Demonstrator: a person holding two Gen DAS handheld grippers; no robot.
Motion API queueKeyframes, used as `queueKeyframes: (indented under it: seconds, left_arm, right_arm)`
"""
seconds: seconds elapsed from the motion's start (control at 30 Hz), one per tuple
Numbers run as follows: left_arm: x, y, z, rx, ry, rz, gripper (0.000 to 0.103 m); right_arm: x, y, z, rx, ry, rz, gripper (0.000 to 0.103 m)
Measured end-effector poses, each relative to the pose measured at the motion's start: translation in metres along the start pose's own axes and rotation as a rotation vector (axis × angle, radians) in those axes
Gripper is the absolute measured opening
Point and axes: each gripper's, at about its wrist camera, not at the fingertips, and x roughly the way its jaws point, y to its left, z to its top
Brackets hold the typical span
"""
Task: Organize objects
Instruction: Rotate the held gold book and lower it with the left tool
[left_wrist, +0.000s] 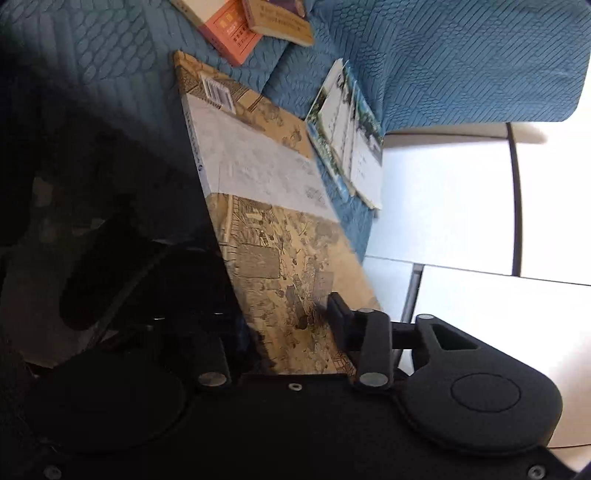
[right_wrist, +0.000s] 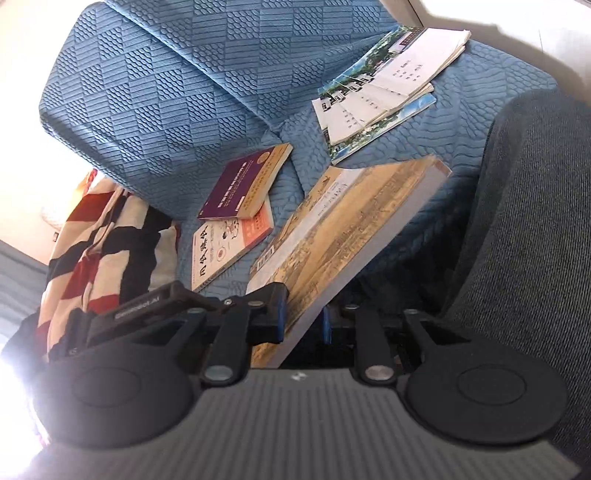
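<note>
Books lie scattered on a blue quilted sofa cover (right_wrist: 155, 110), and the biggest of them, a large book with an old painted scene on its tan cover (right_wrist: 343, 229), is lifted at a slant above the seat. The right gripper (right_wrist: 303, 317) pinches its near corner, one black finger (right_wrist: 271, 312) pressed on the cover and the other under the grey page edge. In the left wrist view, the left gripper (left_wrist: 291, 325) clamps the same large book (left_wrist: 266, 206) along its lower edge, a finger (left_wrist: 338, 308) flat on the printed cover; the opposite finger is lost in deep shadow.

Beyond the large book, toward the sofa back, a purple book (right_wrist: 243, 184) rests on top of an orange-and-white book (right_wrist: 229, 243). To the far side of the large book from those two, a loose fan of thin booklets (right_wrist: 384, 92) with white and landscape covers lies on the seat near its edge. A red, white and navy striped cloth (right_wrist: 107, 243) is bunched on the seat beside the orange-and-white book. Pale floor tiles (left_wrist: 443, 199) show past the sofa's edge.
</note>
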Motion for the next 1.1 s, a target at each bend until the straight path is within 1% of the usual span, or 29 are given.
queueKeyframes:
  seconds: [0.03, 0.07, 0.1, 0.13, 0.17, 0.23, 0.3, 0.33, 0.4, 0.47, 0.53, 0.63, 0.67, 0.7, 0.73, 0.77, 0.8, 0.83, 0.87, 0.93, 0.97, 1.03, 1.1]
  left_arm:
    - [-0.001, 0.002, 0.001, -0.018, -0.008, -0.016, 0.019]
    - [-0.003, 0.003, 0.002, -0.028, -0.012, -0.029, 0.012]
    - [-0.005, 0.003, 0.004, -0.037, -0.018, -0.037, 0.011]
    - [-0.006, 0.003, 0.006, -0.038, -0.026, -0.027, 0.011]
    - [-0.008, 0.003, 0.007, -0.039, -0.032, -0.033, 0.011]
    - [-0.012, 0.005, 0.010, -0.060, -0.042, -0.053, 0.010]
    - [-0.020, 0.007, 0.013, -0.075, -0.056, -0.065, 0.010]
    - [-0.024, 0.008, 0.015, -0.082, -0.063, -0.074, 0.010]
    - [-0.028, 0.012, 0.018, -0.092, -0.072, -0.084, 0.010]
    - [-0.032, 0.014, 0.020, -0.086, -0.081, -0.077, 0.010]
    - [-0.037, 0.015, 0.020, -0.068, -0.089, -0.063, 0.010]
    - [-0.043, 0.018, 0.019, -0.048, -0.113, -0.031, 0.010]
    - [-0.045, 0.020, 0.018, -0.051, -0.117, -0.026, 0.009]
    - [-0.045, 0.022, 0.019, -0.052, -0.119, -0.015, 0.008]
    - [-0.046, 0.025, 0.019, -0.047, -0.117, 0.010, 0.007]
    - [-0.046, 0.027, 0.019, -0.042, -0.120, 0.044, 0.006]
    - [-0.045, 0.029, 0.020, -0.032, -0.123, 0.089, 0.005]
    - [-0.044, 0.032, 0.019, -0.018, -0.122, 0.111, 0.005]
    - [-0.043, 0.035, 0.020, -0.015, -0.119, 0.105, 0.005]
    - [-0.042, 0.041, 0.020, -0.037, -0.107, 0.079, 0.005]
    - [-0.041, 0.042, 0.021, -0.046, -0.103, 0.075, 0.005]
    - [-0.038, 0.041, 0.022, -0.036, -0.105, 0.087, 0.005]
    - [-0.036, 0.038, 0.023, -0.022, -0.103, 0.113, 0.005]
  right_arm:
    - [0.001, 0.000, 0.001, -0.001, 0.008, -0.005, 0.033]
    - [0.003, 0.000, 0.003, 0.002, 0.022, -0.015, 0.034]
    - [0.005, -0.002, 0.004, 0.012, 0.041, -0.020, 0.038]
    - [0.008, -0.005, 0.007, 0.039, 0.063, -0.009, 0.042]
    - [0.010, -0.010, 0.009, 0.078, 0.078, 0.005, 0.043]
    - [0.010, -0.018, 0.012, 0.121, 0.068, 0.018, 0.043]
    - [0.007, -0.025, 0.019, 0.124, 0.038, -0.016, 0.043]
    - [0.006, -0.030, 0.023, 0.138, 0.016, -0.020, 0.043]
    - [0.006, -0.039, 0.031, 0.169, -0.008, 0.023, 0.043]
    - [0.012, -0.043, 0.035, 0.175, 0.004, 0.051, 0.043]
    - [0.019, -0.041, 0.037, 0.145, 0.029, 0.027, 0.042]
    - [0.025, -0.047, 0.039, 0.157, 0.023, 0.004, 0.042]
    - [0.027, -0.049, 0.040, 0.134, 0.007, -0.019, 0.041]
    - [0.030, -0.050, 0.041, 0.104, -0.003, -0.049, 0.033]
    - [0.034, -0.051, 0.042, 0.088, 0.002, -0.063, 0.019]
    - [0.039, -0.051, 0.044, 0.081, 0.024, -0.045, 0.017]
    - [0.045, -0.050, 0.046, 0.072, 0.057, -0.009, 0.017]
    - [0.049, -0.046, 0.046, 0.060, 0.072, 0.018, 0.016]
    - [0.052, -0.040, 0.044, 0.032, 0.078, 0.027, 0.016]
    - [0.062, -0.027, 0.038, -0.052, 0.110, 0.013, 0.016]
    - [0.066, -0.025, 0.036, -0.069, 0.113, 0.002, 0.016]
    - [0.072, -0.026, 0.032, -0.083, 0.121, -0.035, 0.018]
    - [0.073, -0.029, 0.031, -0.093, 0.096, -0.097, 0.018]
